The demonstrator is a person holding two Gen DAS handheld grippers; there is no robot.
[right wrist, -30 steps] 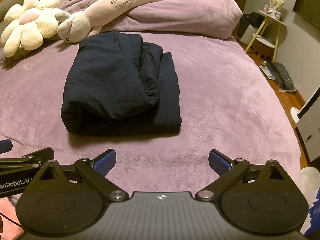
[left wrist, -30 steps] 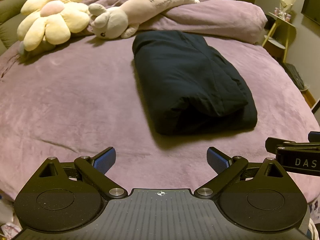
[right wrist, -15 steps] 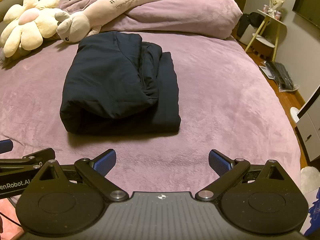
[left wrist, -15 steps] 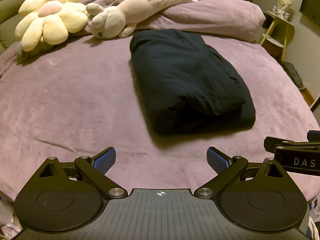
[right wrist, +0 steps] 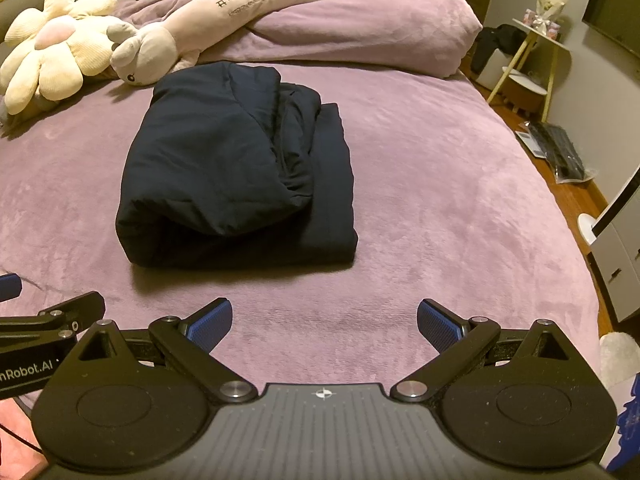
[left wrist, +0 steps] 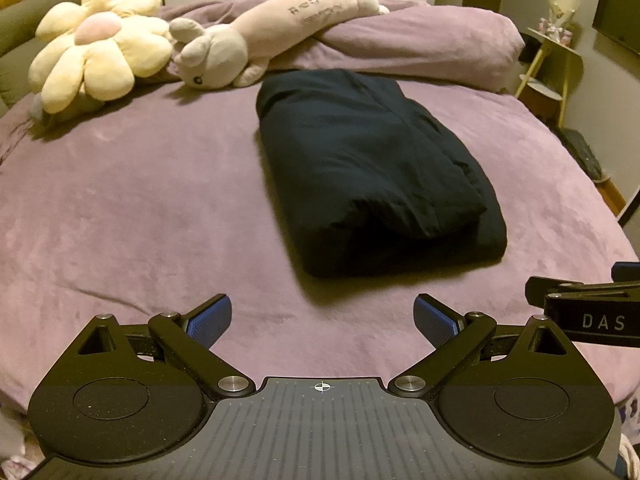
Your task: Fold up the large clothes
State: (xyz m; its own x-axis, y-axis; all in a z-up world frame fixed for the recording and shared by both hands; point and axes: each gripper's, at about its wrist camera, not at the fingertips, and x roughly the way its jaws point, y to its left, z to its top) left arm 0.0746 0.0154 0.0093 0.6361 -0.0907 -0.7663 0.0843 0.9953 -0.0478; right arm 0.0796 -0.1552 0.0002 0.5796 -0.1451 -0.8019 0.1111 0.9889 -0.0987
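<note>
With the dark garment (right wrist: 236,168) folded, both my left gripper (left wrist: 322,318) and right gripper (right wrist: 324,320) hover spread and empty short of it; I'd only tidy its loose right edge.

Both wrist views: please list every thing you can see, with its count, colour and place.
Folded padded garment: one, dark navy, middle of the bed.
Plush bed cover: one, mauve, under the garment.
Bunched duvet: one, mauve, at the far end.
Flower-shaped plush cushion: one, cream with pink centre, far left.
Long plush animal: one, beige-pink, lying across the duvet.
Small side table: one, yellow-legged, right of the bed.
Left gripper: one, black with blue pads, jaws open, empty.
Right gripper: one, same colours, jaws open, empty.
</note>
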